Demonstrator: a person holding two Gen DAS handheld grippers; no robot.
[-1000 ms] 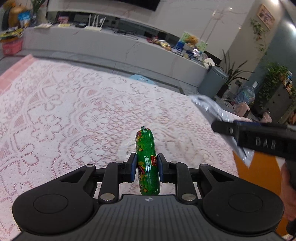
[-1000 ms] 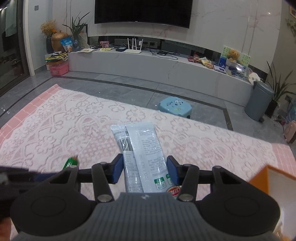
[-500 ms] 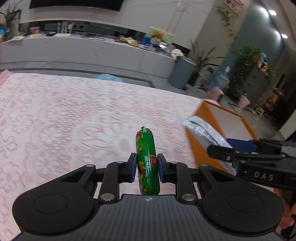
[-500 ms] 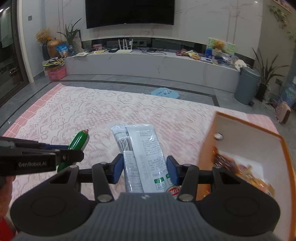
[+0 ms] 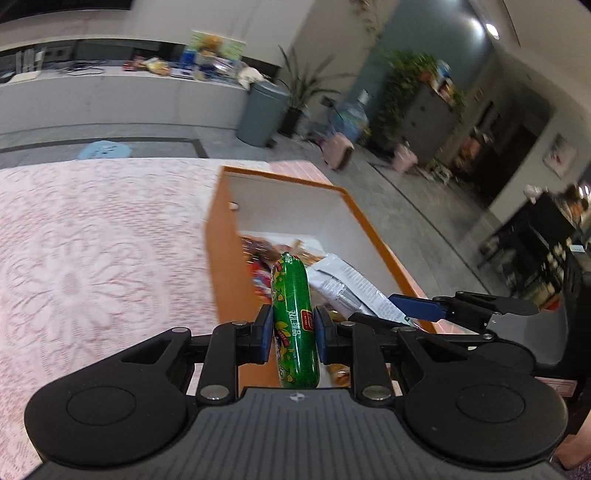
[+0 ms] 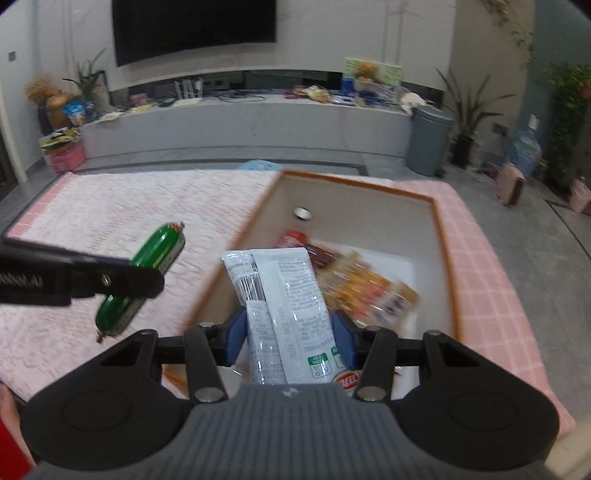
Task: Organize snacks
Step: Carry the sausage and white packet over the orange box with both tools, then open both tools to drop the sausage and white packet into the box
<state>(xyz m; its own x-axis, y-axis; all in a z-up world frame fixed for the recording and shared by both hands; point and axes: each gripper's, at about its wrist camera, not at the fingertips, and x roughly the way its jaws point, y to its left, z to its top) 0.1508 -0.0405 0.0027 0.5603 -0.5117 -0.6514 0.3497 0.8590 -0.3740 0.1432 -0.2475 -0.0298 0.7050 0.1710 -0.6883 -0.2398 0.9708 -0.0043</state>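
The left tongs (image 5: pixel 293 328) are closed tight on a green sausage (image 5: pixel 295 325), which stands almost upright between the blue pads (image 5: pixel 263 334), its top end well above them and its bottom end below. In the right wrist view the same sausage (image 6: pixel 142 282) is tilted in the air above the pink lace cloth (image 6: pixel 110 218), just left of the box. The right tongs (image 6: pixel 290 330) are partly open and grip a white packet (image 6: pixel 291 306) by its two sides; the packet points forward and its far end is over the inside of the box (image 6: pixel 445 251). The box is orange outside and white inside, open at the top, and it stands on the counter (image 6: pixel 491 280) at the right part of the cloth. Inside it lie several snacks (image 6: pixel 365 288), in red, orange and yellow wrappers, but they are blurred and I cannot tell them one from another. In the left wrist view the box (image 5: pixel 218 240) is straight ahead of the sausage, and the right tongs (image 5: pixel 410 310) with the white packet (image 5: pixel 347 284) come in from the right side over the near part of the box. Both tongs are near each other, but they do not touch. Behind the counter stand a grey bin (image 6: pixel 428 140), a long low shelf (image 6: pixel 240 125) with small things on it, and a dark screen (image 6: pixel 194 27) on the wall.
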